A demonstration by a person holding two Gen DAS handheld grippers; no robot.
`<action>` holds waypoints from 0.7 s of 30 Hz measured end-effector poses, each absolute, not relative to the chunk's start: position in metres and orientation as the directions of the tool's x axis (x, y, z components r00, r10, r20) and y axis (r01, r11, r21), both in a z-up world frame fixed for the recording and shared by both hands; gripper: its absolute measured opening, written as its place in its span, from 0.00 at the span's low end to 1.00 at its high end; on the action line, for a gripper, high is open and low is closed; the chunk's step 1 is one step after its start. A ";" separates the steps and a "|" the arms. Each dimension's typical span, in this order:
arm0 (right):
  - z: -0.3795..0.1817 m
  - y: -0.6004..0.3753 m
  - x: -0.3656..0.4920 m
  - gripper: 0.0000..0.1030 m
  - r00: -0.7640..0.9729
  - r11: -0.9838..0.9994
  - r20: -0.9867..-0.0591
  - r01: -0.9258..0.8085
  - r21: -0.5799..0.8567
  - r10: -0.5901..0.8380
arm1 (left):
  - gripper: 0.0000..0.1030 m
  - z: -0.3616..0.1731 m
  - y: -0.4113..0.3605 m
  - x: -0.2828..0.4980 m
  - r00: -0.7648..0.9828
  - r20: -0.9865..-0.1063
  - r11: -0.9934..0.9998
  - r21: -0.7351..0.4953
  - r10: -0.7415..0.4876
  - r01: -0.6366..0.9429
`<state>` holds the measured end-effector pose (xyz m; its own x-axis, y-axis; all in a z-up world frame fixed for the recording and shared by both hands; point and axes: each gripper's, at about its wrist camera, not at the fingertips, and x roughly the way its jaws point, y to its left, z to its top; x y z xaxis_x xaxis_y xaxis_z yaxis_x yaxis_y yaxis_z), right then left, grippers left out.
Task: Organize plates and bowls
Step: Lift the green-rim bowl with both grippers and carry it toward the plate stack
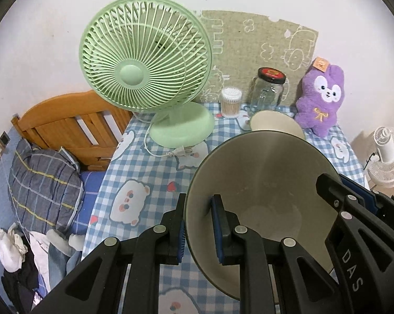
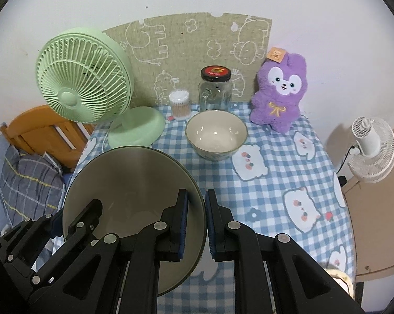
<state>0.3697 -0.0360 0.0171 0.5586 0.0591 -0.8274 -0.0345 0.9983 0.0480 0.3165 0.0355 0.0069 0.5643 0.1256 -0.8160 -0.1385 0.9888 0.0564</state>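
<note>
left tool [image 1: 198, 225] clenched on large grey-green ceramic bowl's [image 1: 270, 172] left rim | right tool [image 2: 197, 225] clenched on its right rim | bowl held above checked counter [image 2: 275, 172], near small cream bowl [image 2: 215, 134] | risk: uneven pull may slip rim, dropping bowl

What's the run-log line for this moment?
left claw: shut on large bowl rim | right claw: shut on opposite rim | large bowl: held over table | small bowl: on tablecloth
</note>
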 end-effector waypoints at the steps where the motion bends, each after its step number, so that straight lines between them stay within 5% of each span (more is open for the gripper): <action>1: 0.019 -0.038 0.365 0.16 0.559 0.998 -0.827 -0.035 0.049 0.060 | 0.15 0.009 0.033 0.313 0.566 -0.815 0.989 0.058 0.126 -0.138; 21: 0.042 -0.070 0.285 0.16 0.569 0.998 -0.819 -0.043 0.049 0.065 | 0.15 0.029 -0.002 0.237 0.573 -0.807 0.986 0.060 0.139 -0.155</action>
